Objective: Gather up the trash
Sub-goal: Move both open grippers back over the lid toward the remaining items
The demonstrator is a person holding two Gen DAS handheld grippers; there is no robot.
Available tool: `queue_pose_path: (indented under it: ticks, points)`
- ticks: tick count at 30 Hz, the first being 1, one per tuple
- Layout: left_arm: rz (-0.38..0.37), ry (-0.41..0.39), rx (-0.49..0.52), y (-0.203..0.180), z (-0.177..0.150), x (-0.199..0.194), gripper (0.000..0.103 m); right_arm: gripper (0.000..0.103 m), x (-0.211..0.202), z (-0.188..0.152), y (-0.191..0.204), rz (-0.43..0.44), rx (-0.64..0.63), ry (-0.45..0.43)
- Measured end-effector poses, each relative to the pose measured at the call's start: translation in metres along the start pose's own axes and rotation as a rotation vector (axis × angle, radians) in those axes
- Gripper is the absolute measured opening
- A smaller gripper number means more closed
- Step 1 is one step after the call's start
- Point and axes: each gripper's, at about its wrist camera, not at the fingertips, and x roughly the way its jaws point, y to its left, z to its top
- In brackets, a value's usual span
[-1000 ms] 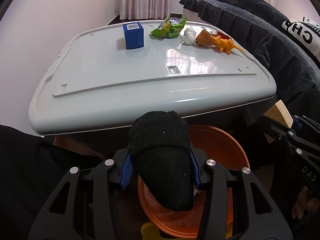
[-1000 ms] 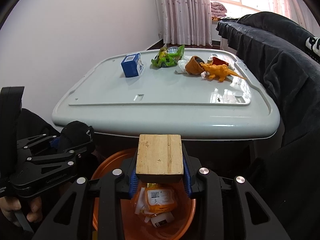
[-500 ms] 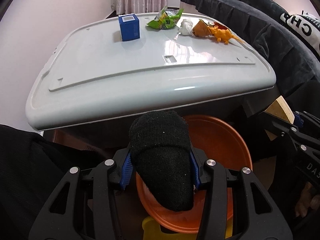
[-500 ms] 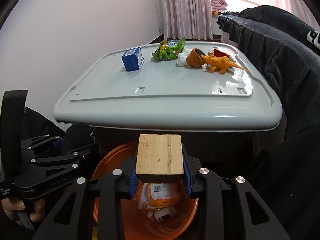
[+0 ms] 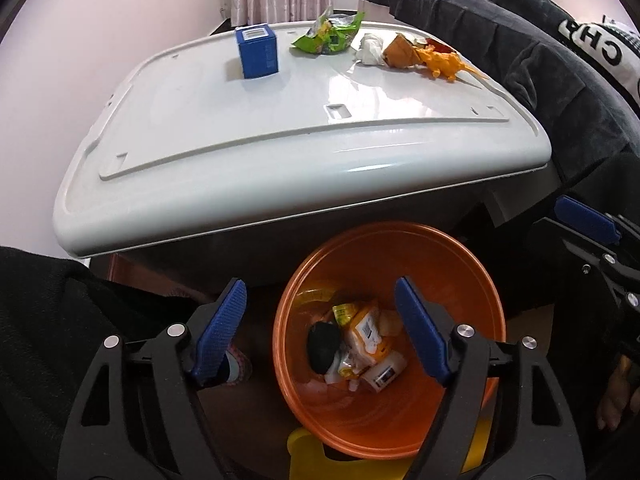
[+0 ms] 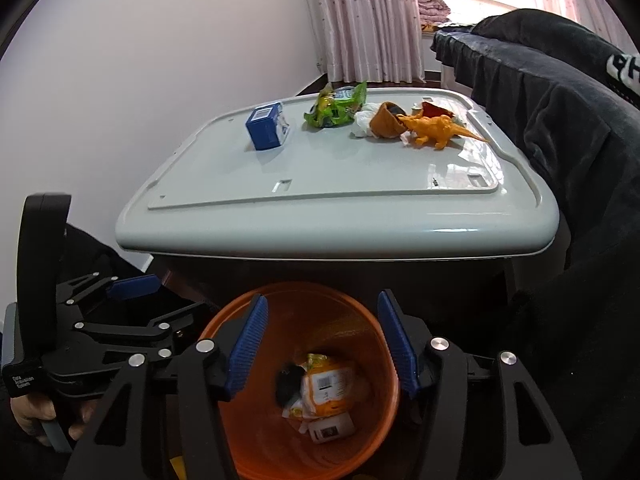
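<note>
My left gripper (image 5: 322, 332) hangs over the orange bin (image 5: 384, 232), its jaws opening with nothing between them. The black sock (image 5: 324, 346) lies in the bin beside an orange packet (image 5: 366, 332) and a white box (image 5: 384, 374). My right gripper (image 6: 322, 346) is also above the bin (image 6: 300, 290), jaws opening and bare. I cannot make out the wooden block. The sock (image 6: 288, 384) shows inside. On the white table (image 5: 280, 128) remain a blue box (image 5: 258, 52), green wrapper (image 5: 328, 34), white tissue (image 5: 370, 50), brown cup (image 5: 400, 52) and orange dinosaur (image 5: 444, 64).
A dark quilted cover (image 5: 520, 60) drapes along the table's right side. Under the bin sits a yellow object (image 5: 304, 452). A person's hand (image 6: 24, 412) holds the left gripper's handle. A plain wall (image 6: 120, 60) stands to the left and curtains (image 6: 368, 20) hang behind the table.
Both grippers opened. The black sock left the left jaws and now lies in the bin; the wooden block is gone from the right jaws. Neither hand shifted much.
</note>
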Motion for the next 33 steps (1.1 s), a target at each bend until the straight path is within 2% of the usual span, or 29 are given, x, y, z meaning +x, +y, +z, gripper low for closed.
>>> queue_pose_path:
  ticks: [8, 11, 15, 16, 17, 21, 23, 27, 33]
  points:
    - [-0.005, -0.023, -0.02, 0.005, 0.004, -0.003, 0.075, 0.058, 0.0, 0.003, -0.004, -0.002, 0.025, -0.011]
    - [-0.013, -0.046, -0.014, 0.005, 0.01, -0.008, 0.075, 0.058, 0.001, 0.017, -0.011, 0.021, 0.046, -0.011]
    - [-0.023, -0.089, -0.016, 0.009, 0.03, -0.017, 0.075, 0.059, 0.006, 0.064, -0.031, 0.009, 0.031, -0.021]
    - [-0.037, -0.099, -0.031, 0.013, 0.038, -0.019, 0.075, 0.06, 0.009, 0.081, -0.039, 0.006, 0.027, -0.031]
    - [-0.047, -0.106, -0.042, 0.016, 0.045, -0.019, 0.075, 0.066, 0.012, 0.093, -0.046, 0.008, 0.023, -0.033]
    - [-0.044, -0.131, -0.084, 0.027, 0.07, -0.012, 0.075, 0.069, 0.039, 0.158, -0.081, -0.038, -0.02, -0.032]
    - [-0.034, -0.13, -0.104, 0.033, 0.08, -0.003, 0.075, 0.069, 0.062, 0.186, -0.101, -0.054, -0.023, 0.002]
    - [-0.052, -0.103, -0.146, 0.04, 0.081, 0.013, 0.075, 0.069, 0.115, 0.222, -0.141, -0.016, 0.015, 0.113]
    - [-0.073, -0.067, -0.15, 0.038, 0.075, 0.022, 0.075, 0.069, 0.168, 0.218, -0.168, 0.043, 0.063, 0.263]
